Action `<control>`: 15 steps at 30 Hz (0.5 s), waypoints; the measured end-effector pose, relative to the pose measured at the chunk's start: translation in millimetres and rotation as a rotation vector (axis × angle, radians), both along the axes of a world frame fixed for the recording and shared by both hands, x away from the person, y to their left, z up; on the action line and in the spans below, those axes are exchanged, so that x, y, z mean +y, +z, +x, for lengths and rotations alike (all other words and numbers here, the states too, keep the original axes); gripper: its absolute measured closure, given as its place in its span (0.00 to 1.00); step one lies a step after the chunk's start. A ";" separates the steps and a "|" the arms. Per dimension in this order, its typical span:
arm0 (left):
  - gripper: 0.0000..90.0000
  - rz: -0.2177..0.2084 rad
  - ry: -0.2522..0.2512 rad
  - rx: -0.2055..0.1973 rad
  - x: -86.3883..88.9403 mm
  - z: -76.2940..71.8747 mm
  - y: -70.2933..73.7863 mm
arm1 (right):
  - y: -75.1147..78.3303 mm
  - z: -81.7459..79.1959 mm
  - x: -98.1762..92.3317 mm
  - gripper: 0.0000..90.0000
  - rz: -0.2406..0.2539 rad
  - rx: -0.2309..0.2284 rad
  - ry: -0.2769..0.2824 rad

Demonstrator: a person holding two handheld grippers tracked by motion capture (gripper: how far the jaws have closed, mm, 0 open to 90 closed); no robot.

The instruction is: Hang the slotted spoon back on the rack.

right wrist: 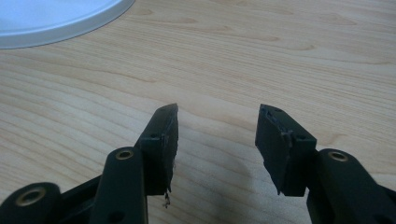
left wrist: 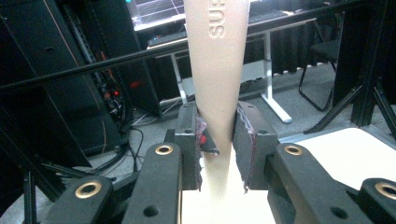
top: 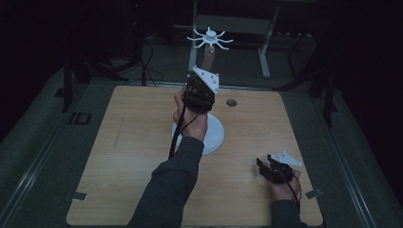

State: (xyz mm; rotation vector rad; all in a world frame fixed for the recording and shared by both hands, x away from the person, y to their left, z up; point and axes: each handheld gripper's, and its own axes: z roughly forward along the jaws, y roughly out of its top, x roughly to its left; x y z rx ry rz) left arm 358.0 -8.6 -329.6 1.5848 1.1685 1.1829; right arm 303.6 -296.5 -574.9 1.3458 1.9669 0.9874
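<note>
A stand rises from the middle of the wooden table (top: 128,156). It has a white round base (top: 215,137), a tan tapering post (top: 209,56) and a white spoked top (top: 210,38). My left gripper (top: 207,71) is held high and shut on the post. In the left gripper view the post (left wrist: 217,70) bears raised letters and is pinched between the pads of that gripper (left wrist: 218,135). My right gripper (top: 263,166) rests low near the table's front right, open with nothing between its jaws. The right gripper view shows it (right wrist: 217,126) over bare wood, with the base's rim (right wrist: 56,18) at the upper left.
A small dark round hole (top: 231,102) sits in the tabletop behind the stand. Tape marks (top: 78,195) lie at the front corners. Beyond the table stand a white desk frame (top: 263,52), dark racks and cables (left wrist: 116,107).
</note>
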 end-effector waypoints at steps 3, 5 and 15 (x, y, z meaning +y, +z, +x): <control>0.81 -0.002 -0.003 0.003 1.0 1.0 -0.2 | 0.0 0.0 0.0 0.54 0.000 -0.001 -0.001; 0.80 -0.004 -0.009 0.006 0.9 1.5 -0.4 | 0.0 0.0 0.1 0.54 0.000 0.000 -0.001; 0.75 -0.003 -0.029 -0.004 0.3 0.6 -1.4 | -0.1 -0.3 0.1 0.54 -0.002 0.000 0.001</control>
